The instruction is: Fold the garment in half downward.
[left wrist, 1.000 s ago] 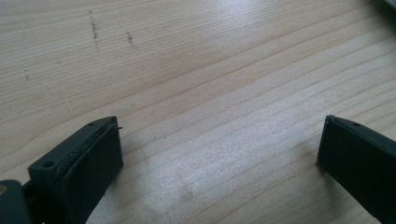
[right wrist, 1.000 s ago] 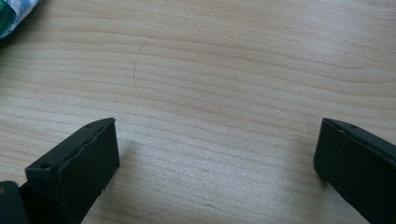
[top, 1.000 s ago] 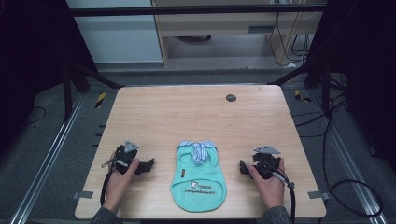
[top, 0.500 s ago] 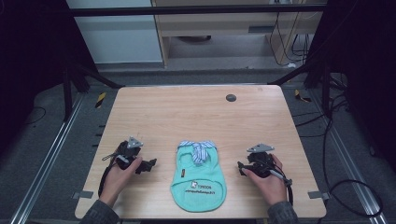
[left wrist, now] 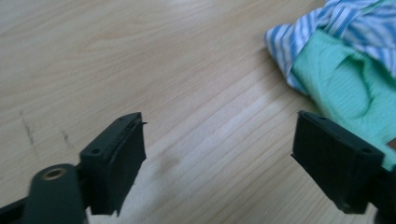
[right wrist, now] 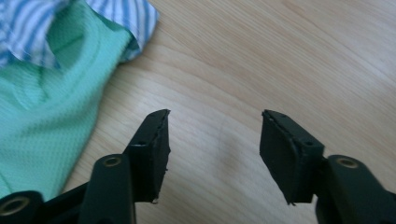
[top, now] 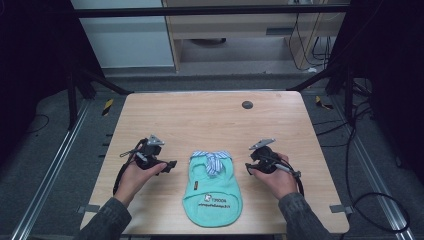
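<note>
both pairs of fingers stand apart with nothing between them — on the left gripper [left wrist: 219, 163] the black, blocky pads [left wrist: 116, 161] sit wide over bare wood, and on the right gripper [right wrist: 212, 156] the pads [right wrist: 152, 151] leave a somewhat narrower gap, also over bare wood. each pad is a flat matte slab with squared edges and a small screw hole in its side.

from the high view, the left gripper [top: 167, 164] lies just left of a small garment [top: 212, 192] and the right gripper [top: 248, 167] just right of it, each held in a hand [top: 134, 176] near the table's near edge; neither touches the cloth.

the garment lies flat at the near middle of the table [top: 200, 120] — a mint-green sleeveless piece with a rounded near hem, a fine knit mesh texture, and a blue-and-white striped woven collar [top: 212, 157] at its far end. dark printed lettering sits near the hem, too small to read.

the tabletop is pale wood-grain laminate with rounded corners. a small dark round disc [top: 247, 104] sits at the far right.
</note>
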